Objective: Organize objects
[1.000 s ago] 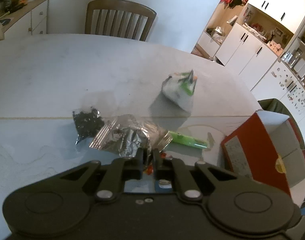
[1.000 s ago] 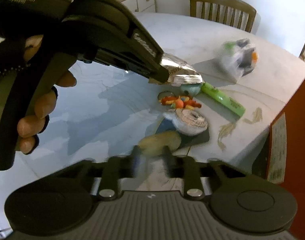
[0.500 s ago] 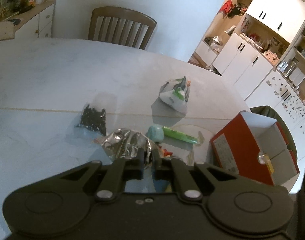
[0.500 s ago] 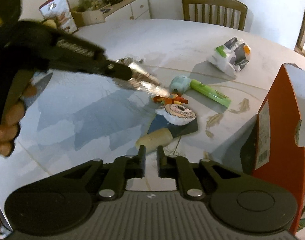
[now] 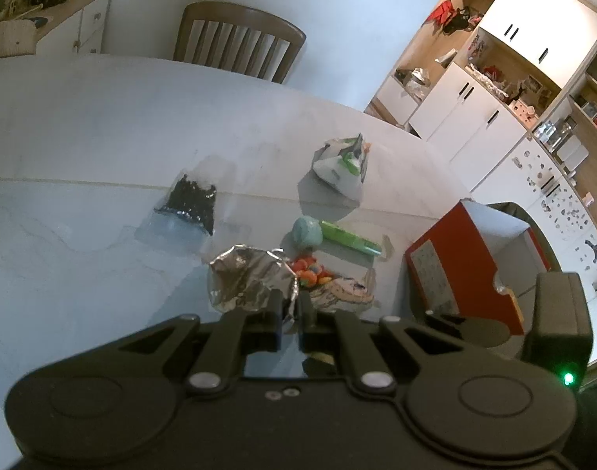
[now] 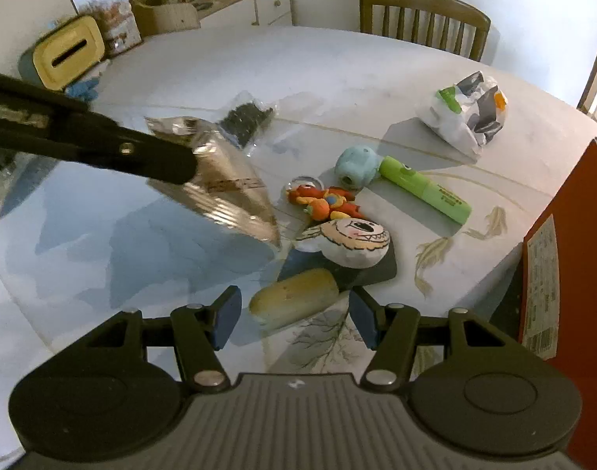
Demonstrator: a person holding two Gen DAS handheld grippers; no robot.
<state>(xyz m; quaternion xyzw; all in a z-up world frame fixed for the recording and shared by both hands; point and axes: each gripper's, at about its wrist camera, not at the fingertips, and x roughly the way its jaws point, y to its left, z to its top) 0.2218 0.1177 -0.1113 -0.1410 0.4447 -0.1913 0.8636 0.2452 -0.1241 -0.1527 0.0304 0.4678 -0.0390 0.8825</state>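
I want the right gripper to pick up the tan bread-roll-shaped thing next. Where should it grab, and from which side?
Probably across the middle of the tan roll, coming down from above. It lies flat on the table, long axis sideways, between the open right gripper fingers, its right end close to the dark mat.

Silver foil bag (image 6: 224,188), lime-green marker (image 6: 427,192), red box (image 5: 463,262), pale marbled table (image 6: 298,66)

You worked in dim, bluish indoor light. Your table (image 6: 259,62) showed soft glare at its far side and broad dark shadows at its near side. Fisheye bent the frame edges hard; cabinets (image 5: 474,117) beyond the table looked brighter, slightly soft.
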